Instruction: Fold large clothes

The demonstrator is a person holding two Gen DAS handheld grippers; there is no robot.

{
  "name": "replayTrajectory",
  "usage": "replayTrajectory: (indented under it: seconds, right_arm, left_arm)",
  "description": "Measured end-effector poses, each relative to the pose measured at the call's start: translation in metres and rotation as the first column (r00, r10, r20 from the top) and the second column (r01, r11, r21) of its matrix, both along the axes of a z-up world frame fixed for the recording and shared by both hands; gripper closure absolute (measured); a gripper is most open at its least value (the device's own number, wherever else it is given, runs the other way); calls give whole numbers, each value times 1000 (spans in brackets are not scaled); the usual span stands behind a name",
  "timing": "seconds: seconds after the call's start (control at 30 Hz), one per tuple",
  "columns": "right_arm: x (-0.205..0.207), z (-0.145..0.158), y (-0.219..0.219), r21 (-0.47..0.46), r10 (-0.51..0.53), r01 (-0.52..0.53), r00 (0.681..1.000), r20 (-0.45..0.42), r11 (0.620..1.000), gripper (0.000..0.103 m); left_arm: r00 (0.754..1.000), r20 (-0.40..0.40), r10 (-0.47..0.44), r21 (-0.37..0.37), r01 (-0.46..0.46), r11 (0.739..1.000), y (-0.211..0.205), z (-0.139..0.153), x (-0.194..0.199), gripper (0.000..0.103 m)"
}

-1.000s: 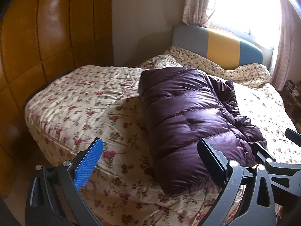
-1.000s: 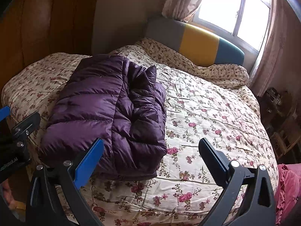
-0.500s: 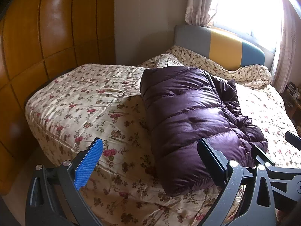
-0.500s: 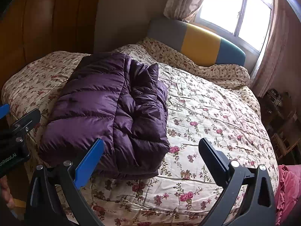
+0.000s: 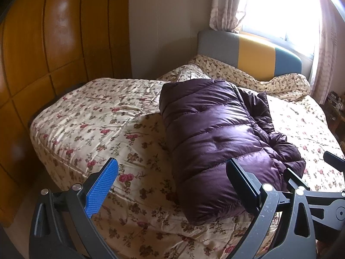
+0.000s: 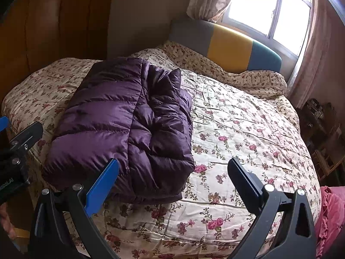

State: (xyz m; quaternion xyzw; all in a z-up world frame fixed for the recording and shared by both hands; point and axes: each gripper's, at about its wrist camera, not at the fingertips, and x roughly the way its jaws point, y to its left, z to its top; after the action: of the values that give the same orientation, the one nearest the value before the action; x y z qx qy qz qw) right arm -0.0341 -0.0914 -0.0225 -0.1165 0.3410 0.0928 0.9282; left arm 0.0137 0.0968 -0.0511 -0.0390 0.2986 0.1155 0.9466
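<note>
A purple quilted down jacket (image 5: 215, 133) lies folded into a long bundle on the floral bedspread (image 5: 97, 116). It also shows in the right wrist view (image 6: 129, 125), left of centre on the bedspread (image 6: 248, 133). My left gripper (image 5: 172, 181) is open and empty, held back above the near edge of the bed, its right finger over the jacket's near end. My right gripper (image 6: 172, 179) is open and empty, held above the near edge, its left finger over the jacket's near right corner. Neither touches the jacket.
A grey, yellow and teal headboard (image 6: 228, 43) stands under a bright window (image 6: 269, 6) with curtains. A wooden wardrobe (image 5: 54, 43) lines the left wall. Shelves with clutter (image 6: 323, 133) stand at the right. Pink fabric (image 6: 330, 215) lies at the bottom right.
Both grippers have drawn back and up a little from the bed, so more of the room shows. The jacket has not moved. Both grippers stay open.
</note>
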Motion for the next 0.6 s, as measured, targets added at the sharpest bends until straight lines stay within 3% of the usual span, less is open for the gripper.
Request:
replayTrajectory:
  seconds: [0.6]
  right_arm:
    - [0,-1,-5,17,-6,6,1000,1,1000,3]
  left_arm:
    - [1000,5,-8,9,8,1000,-2,0,-3,4]
